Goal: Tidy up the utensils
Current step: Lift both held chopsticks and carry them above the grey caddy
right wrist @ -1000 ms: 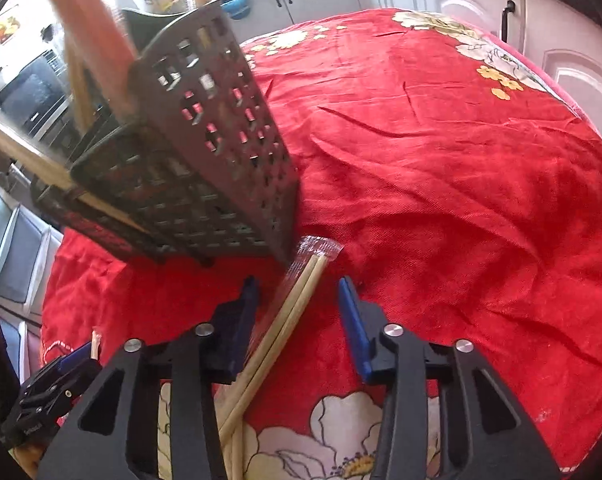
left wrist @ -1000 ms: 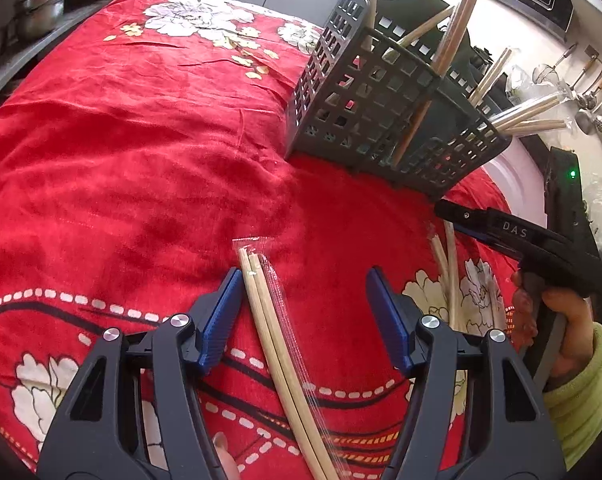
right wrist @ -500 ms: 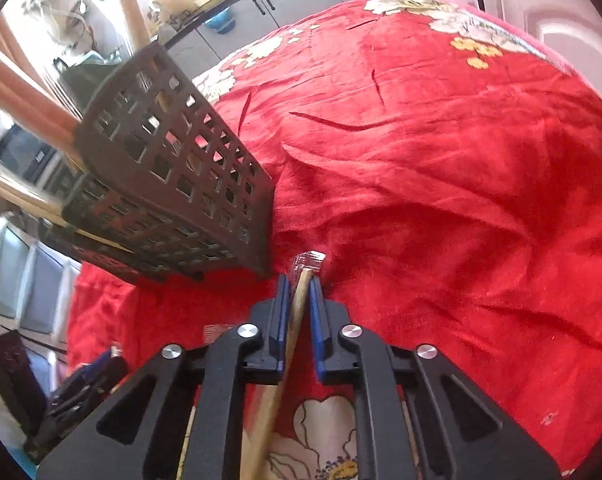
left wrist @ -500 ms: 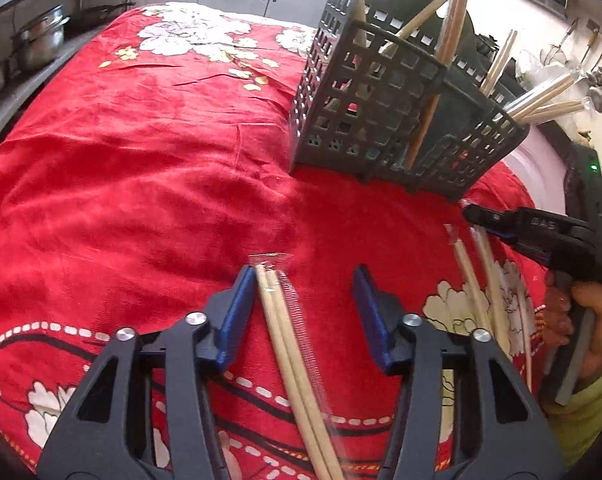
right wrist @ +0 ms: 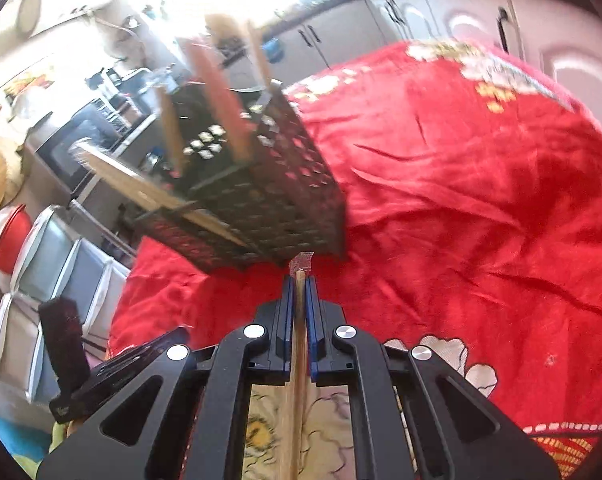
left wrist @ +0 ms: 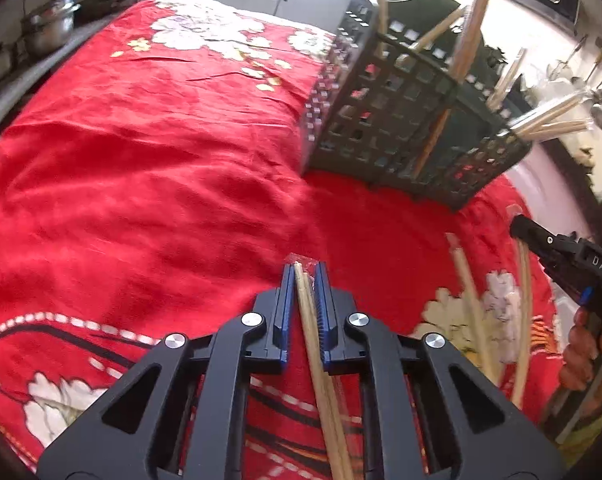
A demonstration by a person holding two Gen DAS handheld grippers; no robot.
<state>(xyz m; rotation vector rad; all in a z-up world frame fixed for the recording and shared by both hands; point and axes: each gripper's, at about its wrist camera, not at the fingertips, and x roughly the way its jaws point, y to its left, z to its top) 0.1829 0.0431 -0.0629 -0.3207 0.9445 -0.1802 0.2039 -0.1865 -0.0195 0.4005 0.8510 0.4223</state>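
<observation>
- Both my grippers have just clamped wrapped chopsticks: left gripper (left wrist: pixel 305 276) on one pair (left wrist: pixel 313 332), right gripper (right wrist: pixel 299 280) on another (right wrist: pixel 299 340).
- Next stop, I judge: basket (left wrist: pixel 401 128).

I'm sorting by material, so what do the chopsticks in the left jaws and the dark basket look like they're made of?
Chopsticks: pale, matte, likely bamboo or wood, in a clear glossy plastic sleeve.
Basket: dark grey-green moulded plastic by its look, with a square-hole grid.

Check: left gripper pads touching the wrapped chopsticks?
Touching. Left wrist view: left gripper has both blue pads pressed against the wrapped chopsticks, no gap visible.
</observation>
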